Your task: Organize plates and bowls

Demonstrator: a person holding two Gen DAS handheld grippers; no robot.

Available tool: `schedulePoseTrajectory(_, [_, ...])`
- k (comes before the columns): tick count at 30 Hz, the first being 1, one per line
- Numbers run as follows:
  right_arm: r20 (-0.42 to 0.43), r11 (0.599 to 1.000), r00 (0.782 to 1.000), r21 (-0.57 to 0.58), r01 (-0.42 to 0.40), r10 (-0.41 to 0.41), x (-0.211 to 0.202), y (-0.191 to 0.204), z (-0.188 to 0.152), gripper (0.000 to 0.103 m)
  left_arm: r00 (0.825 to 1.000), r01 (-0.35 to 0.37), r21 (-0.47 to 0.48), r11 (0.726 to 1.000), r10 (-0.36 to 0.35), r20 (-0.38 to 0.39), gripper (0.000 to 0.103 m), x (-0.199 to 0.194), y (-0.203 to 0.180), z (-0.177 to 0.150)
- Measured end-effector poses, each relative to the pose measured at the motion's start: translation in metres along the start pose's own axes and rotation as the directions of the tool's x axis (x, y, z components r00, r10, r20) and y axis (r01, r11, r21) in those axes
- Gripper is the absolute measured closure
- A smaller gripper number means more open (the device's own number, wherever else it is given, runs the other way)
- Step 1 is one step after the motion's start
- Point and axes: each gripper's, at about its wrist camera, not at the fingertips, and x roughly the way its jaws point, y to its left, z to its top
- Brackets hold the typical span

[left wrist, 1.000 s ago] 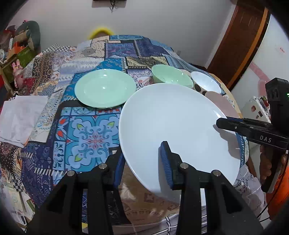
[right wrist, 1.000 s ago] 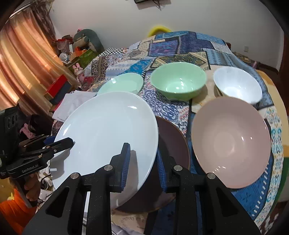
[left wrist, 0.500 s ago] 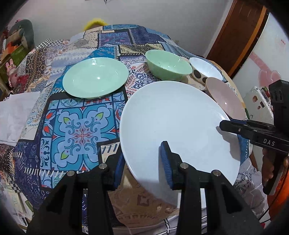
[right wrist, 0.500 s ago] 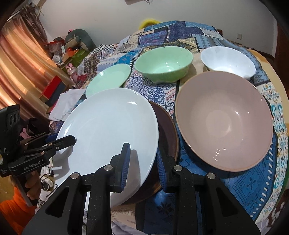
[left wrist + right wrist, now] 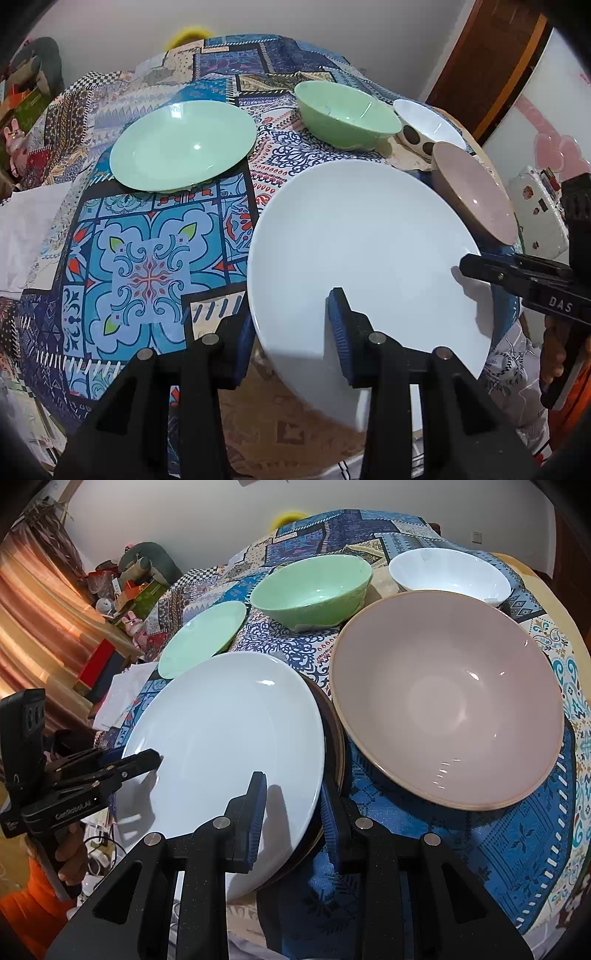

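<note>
On the patchwork-covered counter (image 5: 147, 266), both tongs, left (image 5: 291, 332) and right (image 5: 293, 812), pinch opposite rims of the white plate (image 5: 229, 731) above a brown plate (image 5: 334, 738); looks glazed, slippery, breakable, so I'd stay on the rim.
</note>
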Motion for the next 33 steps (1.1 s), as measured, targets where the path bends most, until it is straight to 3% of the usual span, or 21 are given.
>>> schedulePoseTrajectory(10, [0.0, 1.0, 1.0, 0.002, 0.007, -0.007, 0.002, -0.001, 0.0, 0.076, 1.0, 0.003, -0.018, 1.0, -0.003, -0.022, 0.063, 0.014, 0.005, 0.007])
schedulePoseTrajectory(21, [-0.009, 0.999, 0.999, -0.018, 0.05, -0.05, -0.002, -0.005, -0.006, 0.073, 0.999, -0.05, 0.041, 0.998, 0.05, -0.001, 0.064, 0.019, -0.007, 0.007])
schedulePoseTrajectory(25, [0.004, 0.996, 0.997, -0.043, 0.075, -0.075, -0.007, 0.0, -0.006, 0.073, 1.0, -0.028, 0.019, 0.999, 0.028, 0.002, 0.064, 0.015, -0.001, 0.007])
schedulePoseTrajectory(33, [0.06, 0.994, 0.995, -0.077, 0.082, -0.077, -0.025, 0.015, 0.004, 0.073, 0.994, -0.056, 0.014, 0.998, 0.055, 0.098, 0.054, -0.018, 0.007, 0.006])
